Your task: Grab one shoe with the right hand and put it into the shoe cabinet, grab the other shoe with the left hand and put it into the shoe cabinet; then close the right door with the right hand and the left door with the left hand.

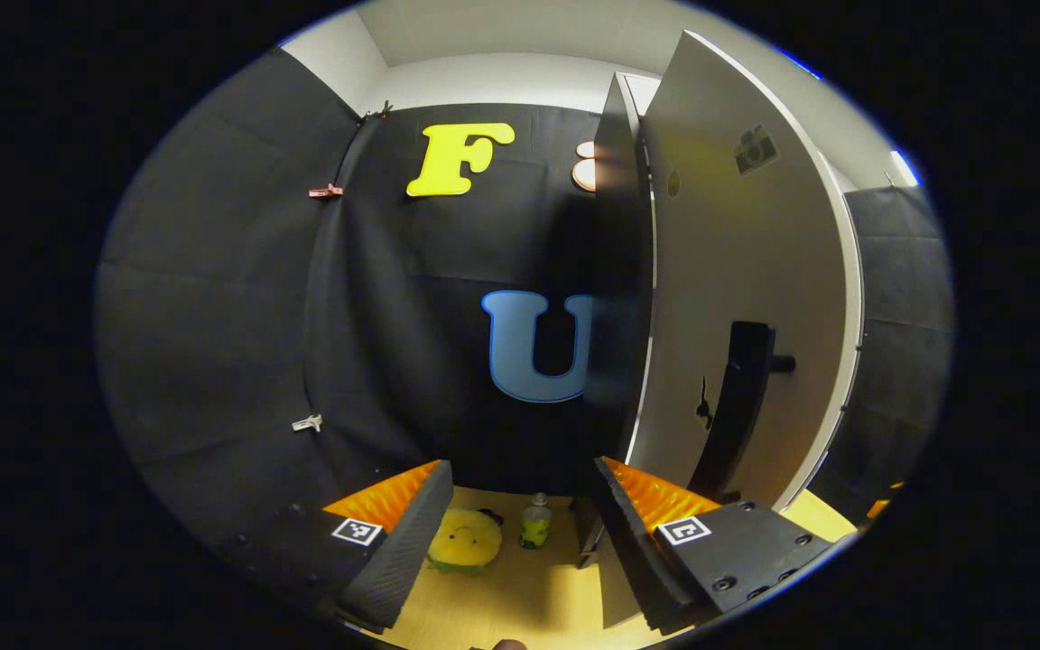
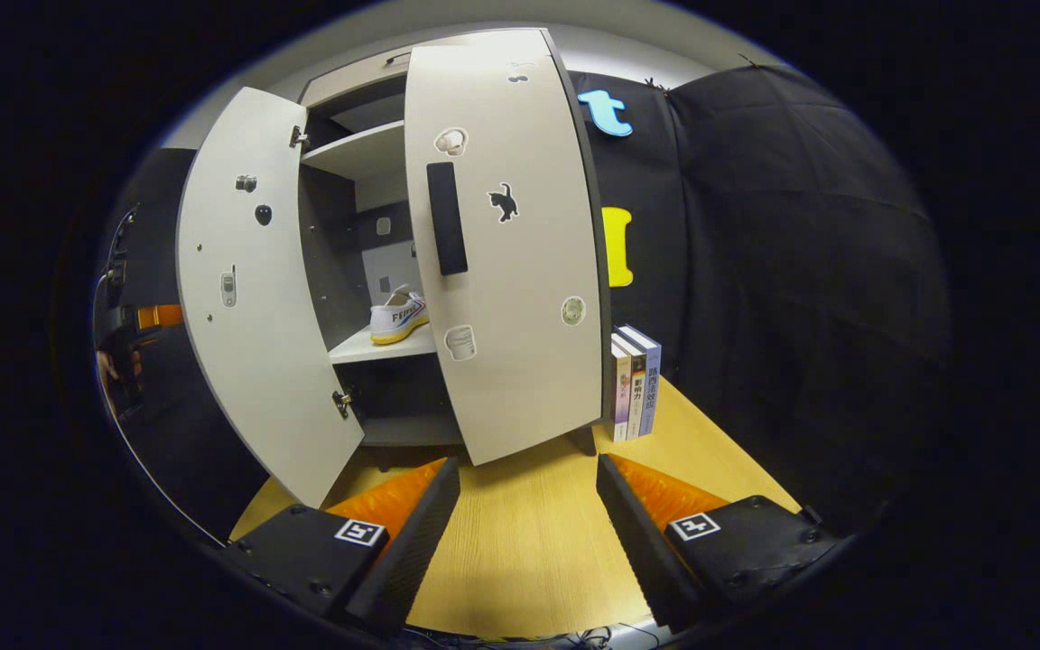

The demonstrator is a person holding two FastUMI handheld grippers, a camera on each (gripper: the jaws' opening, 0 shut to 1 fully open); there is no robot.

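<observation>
In the right gripper view the shoe cabinet (image 2: 366, 153) stands at about 11 o'clock on the wooden floor (image 2: 529, 542), both doors swung outward. The left door (image 2: 249, 316) hangs wide toward 9 o'clock, its lower corner reaching down close to the right gripper's near finger. The right door (image 2: 511, 253) is partly swung in, its bottom edge just above the floor at 12 o'clock, its dark handle (image 2: 446, 217) facing the camera. Between the two doors a gap opens onto the shelves; one shoe (image 2: 398, 316), white with a yellow sole, sits on the middle shelf (image 2: 376, 348), half hidden behind the right door's edge. Open floor lies straight ahead of the right gripper (image 2: 527, 492). A row of upright books (image 2: 636, 379) stands at 1 o'clock, just beside the right door's lower corner. At 9 o'clock, past the left door, a hand (image 2: 109, 366) shows at the edge.

In the left gripper view the left door (image 1: 737, 298) rises edge-on at 1 o'clock, close to the left gripper (image 1: 524, 487), its handle (image 1: 737, 406) just above the finger on that side. A yellow plush toy (image 1: 464, 540) and a small bottle (image 1: 535, 522) rest on the floor at 6 o'clock.

Both grippers are level, spread apart and grasping nothing.
</observation>
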